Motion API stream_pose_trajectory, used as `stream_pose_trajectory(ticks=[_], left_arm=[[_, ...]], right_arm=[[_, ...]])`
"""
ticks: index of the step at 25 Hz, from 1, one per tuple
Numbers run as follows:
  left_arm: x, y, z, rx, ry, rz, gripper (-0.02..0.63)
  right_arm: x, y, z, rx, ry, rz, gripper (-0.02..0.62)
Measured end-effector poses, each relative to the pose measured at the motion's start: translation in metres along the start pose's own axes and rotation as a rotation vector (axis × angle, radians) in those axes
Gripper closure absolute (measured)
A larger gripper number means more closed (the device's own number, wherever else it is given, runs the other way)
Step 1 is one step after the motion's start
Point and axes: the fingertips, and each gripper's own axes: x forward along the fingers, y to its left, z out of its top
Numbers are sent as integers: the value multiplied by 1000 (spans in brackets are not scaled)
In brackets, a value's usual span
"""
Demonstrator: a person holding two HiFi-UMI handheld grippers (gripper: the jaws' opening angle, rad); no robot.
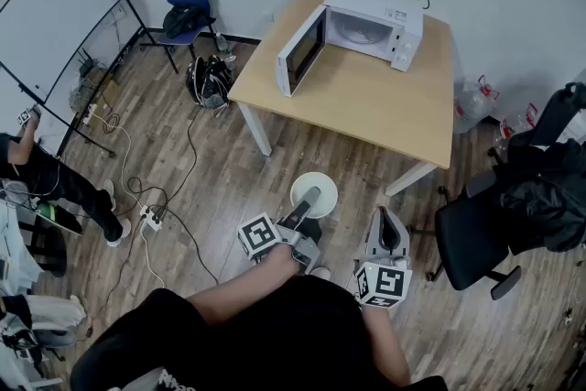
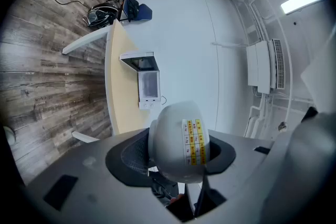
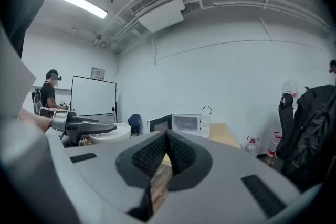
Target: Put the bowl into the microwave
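Only left gripper (image 1: 309,197) on bowl (image 2: 176,136) (half-spread)

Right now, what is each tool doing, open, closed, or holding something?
Left tool: closed on the bowl.
Right tool: closed, empty.

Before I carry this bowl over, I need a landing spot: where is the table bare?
The table is bare across its near half, in front of the microwave and right of its open door. Only the back, under the microwave, is taken.
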Motion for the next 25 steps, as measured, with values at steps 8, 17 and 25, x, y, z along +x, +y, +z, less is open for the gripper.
stream_pose_trajectory(ticks=[8,17,25], left_arm=[[16,-7,-4,-14,-26,-37,390],[25,5,-8,-3,-47,12,390],[68,6,-8,21,10,-6,390]], right_arm=[[0,-13,8,-33,-47,26,535],[3,-38,-12,33,-32,27,535],[26,-66,-17,53,-11,-7,535]])
